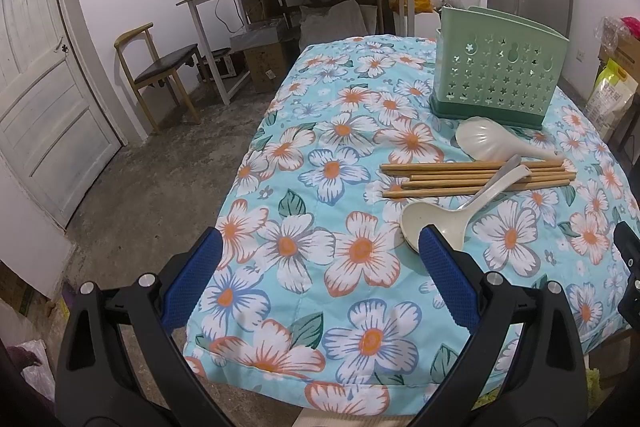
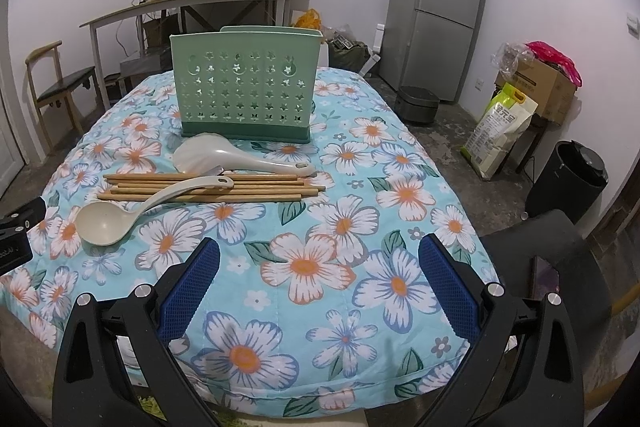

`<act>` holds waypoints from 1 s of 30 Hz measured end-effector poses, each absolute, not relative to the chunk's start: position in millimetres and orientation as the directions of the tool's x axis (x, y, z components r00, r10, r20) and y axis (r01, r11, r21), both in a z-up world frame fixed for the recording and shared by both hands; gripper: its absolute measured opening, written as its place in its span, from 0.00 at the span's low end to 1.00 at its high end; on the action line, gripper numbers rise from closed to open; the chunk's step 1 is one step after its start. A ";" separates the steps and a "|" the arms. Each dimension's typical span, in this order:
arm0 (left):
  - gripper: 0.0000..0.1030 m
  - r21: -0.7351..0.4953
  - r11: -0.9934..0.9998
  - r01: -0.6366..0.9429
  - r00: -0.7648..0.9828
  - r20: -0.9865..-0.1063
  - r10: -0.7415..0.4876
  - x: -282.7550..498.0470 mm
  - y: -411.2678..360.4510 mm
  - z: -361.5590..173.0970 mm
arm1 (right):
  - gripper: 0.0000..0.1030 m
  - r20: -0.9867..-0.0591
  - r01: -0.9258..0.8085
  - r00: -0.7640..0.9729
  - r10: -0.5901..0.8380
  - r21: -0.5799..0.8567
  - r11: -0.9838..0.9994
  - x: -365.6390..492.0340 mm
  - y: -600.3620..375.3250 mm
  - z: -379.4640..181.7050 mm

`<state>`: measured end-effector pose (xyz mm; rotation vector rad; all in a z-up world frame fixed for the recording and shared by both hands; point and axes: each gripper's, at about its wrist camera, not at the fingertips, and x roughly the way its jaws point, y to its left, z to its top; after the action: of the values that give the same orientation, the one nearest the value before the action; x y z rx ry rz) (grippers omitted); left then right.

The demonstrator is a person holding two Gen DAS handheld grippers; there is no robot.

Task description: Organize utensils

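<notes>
On the left, the left gripper with blue padded fingers (image 1: 320,247) is held wide apart and empty above the near part of the table covered by a light blue cloth with white and orange flowers (image 1: 320,155). To its right, a cream plastic ladle with a round bowl (image 2: 120,213) is laid with its handle across a bundle of long wooden chopsticks (image 2: 256,189), and a metal spoon handle (image 1: 496,175) is seen beside it. Behind them a white rice paddle (image 2: 240,157) is placed, just before the upright green plastic utensil holder with star-shaped holes (image 2: 244,87). On the right, the right gripper (image 2: 320,247) is also released, nothing being grasped between its fingers.
</notes>
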<state>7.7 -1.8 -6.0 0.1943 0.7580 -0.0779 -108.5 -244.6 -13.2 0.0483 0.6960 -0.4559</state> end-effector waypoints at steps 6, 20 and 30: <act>0.92 0.145 0.980 0.136 0.726 -0.688 0.001 8.4 -4.7 -6.6 | 0.94 -0.629 0.422 0.674 -0.388 -0.103 0.901 -108.3 -244.2 -12.3; 0.92 0.142 0.980 0.137 0.725 -0.689 -0.002 6.8 -3.8 -4.4 | 0.94 -0.630 0.421 0.672 -0.389 -0.106 0.901 -108.3 -243.8 -12.3; 0.92 0.141 0.980 0.137 0.724 -0.689 -0.002 7.4 -3.7 -4.7 | 0.94 -0.630 0.422 0.672 -0.389 -0.106 0.900 -108.3 -243.8 -12.4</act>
<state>7.4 -3.7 -4.7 0.1876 0.7580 -0.0767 -108.3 -243.8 -12.4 0.0499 0.6973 -0.4571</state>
